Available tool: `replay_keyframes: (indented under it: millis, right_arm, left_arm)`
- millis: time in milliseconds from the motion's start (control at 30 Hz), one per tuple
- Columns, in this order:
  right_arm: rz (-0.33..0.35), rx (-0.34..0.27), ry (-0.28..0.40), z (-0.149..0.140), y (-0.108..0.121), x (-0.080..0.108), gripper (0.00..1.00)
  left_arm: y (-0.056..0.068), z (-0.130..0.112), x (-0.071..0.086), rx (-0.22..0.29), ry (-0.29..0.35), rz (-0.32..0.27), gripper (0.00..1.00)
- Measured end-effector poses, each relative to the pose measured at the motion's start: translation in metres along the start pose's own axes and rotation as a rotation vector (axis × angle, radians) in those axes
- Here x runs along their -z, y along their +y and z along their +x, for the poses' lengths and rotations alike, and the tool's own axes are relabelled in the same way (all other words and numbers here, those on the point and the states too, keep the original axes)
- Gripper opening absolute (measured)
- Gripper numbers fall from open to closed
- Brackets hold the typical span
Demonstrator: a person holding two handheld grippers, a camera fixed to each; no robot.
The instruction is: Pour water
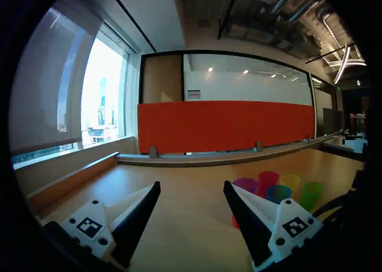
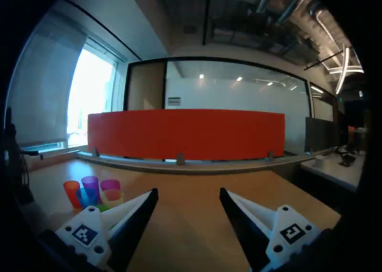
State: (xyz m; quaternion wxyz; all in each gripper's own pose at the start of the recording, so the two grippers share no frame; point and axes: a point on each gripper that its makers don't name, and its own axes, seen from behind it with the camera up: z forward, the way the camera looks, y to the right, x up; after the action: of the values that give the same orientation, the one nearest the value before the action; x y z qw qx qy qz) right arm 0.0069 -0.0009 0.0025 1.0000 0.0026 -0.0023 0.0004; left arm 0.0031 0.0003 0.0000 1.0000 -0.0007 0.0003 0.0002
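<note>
In the left gripper view, a cluster of several coloured plastic cups [image 1: 277, 190] stands on the wooden table [image 1: 191, 210], ahead and to the right. My left gripper [image 1: 192, 188] is open above the table with nothing between its fingers; its right finger [image 1: 248, 219] partly hides the nearest cups. In the right gripper view the same cups [image 2: 95, 191] stand ahead to the left. My right gripper [image 2: 188, 193] is open and empty, and its left finger [image 2: 129, 219] covers the bottom of the cup group.
An orange divider panel [image 1: 224, 125] runs along the table's far edge, with a window [image 1: 100, 104] on the left. A neighbouring desk [image 2: 334, 167] with equipment stands at the right. A dark cable [image 1: 344, 200] hangs at the right.
</note>
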Motion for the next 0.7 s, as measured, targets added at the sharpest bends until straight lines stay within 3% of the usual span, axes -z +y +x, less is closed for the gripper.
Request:
replay_keyframes:
  millis: [367,700]
  right_arm:
    - [0.047,-0.004,-0.041,0.044,-0.008,-0.009,0.99]
    - [0.106,0.02,-0.023,0.104,-0.024,-0.012,1.0]
  left_arm:
    - [0.004,0.077,-0.007,0.011,0.004,-0.054,0.99]
    - [0.009,0.127,-0.016,0.031,-0.007,-0.102,0.98]
